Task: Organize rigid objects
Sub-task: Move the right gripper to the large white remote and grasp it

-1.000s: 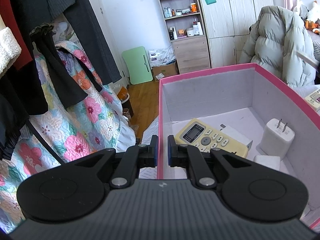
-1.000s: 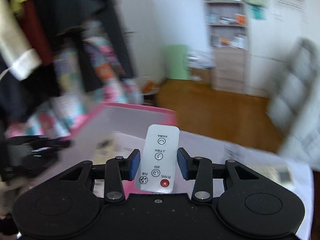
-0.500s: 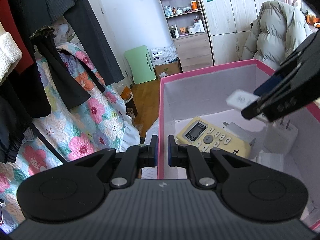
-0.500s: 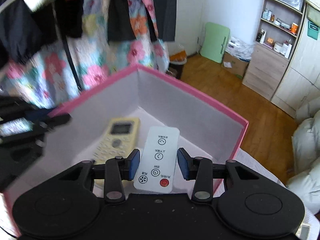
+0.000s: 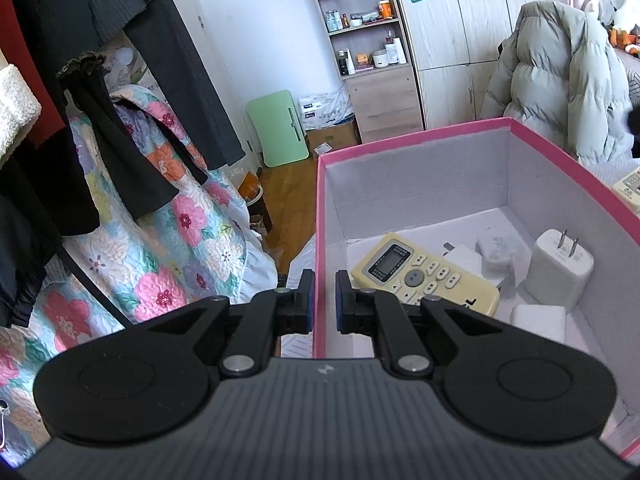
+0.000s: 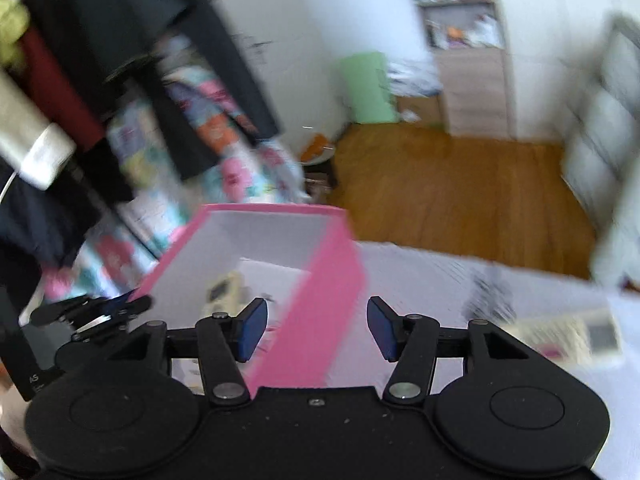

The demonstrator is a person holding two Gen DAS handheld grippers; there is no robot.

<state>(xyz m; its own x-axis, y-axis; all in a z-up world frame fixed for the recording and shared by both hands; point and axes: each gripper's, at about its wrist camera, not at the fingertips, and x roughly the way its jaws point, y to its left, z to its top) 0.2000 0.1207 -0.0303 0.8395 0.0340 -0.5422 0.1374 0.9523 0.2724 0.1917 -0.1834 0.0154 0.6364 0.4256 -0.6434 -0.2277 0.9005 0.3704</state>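
A pink box (image 5: 400, 148) with grey inner walls stands on the bed. My left gripper (image 5: 323, 304) is shut on its near left wall. Inside lie a yellowish remote (image 5: 424, 276), a white plug charger (image 5: 558, 272), a white block (image 5: 538, 322) and a small white remote (image 5: 496, 248), blurred, beside the yellowish one. My right gripper (image 6: 316, 324) hovers over the box's right wall (image 6: 316, 320), jaws opening, with nothing held between them. The left gripper (image 6: 132, 304) shows at the box's left edge in the blurred right wrist view.
Another remote (image 6: 572, 340) lies on the white bedding right of the box; its corner (image 5: 628, 188) shows past the box rim. Hanging clothes and a floral quilt (image 5: 172, 240) crowd the left. A puffy coat (image 5: 560, 80), shelves and wooden floor lie beyond.
The right gripper has let go of the small white remote, which now lies in the box, and has pulled back out to the box's right wall. The left gripper has not moved.
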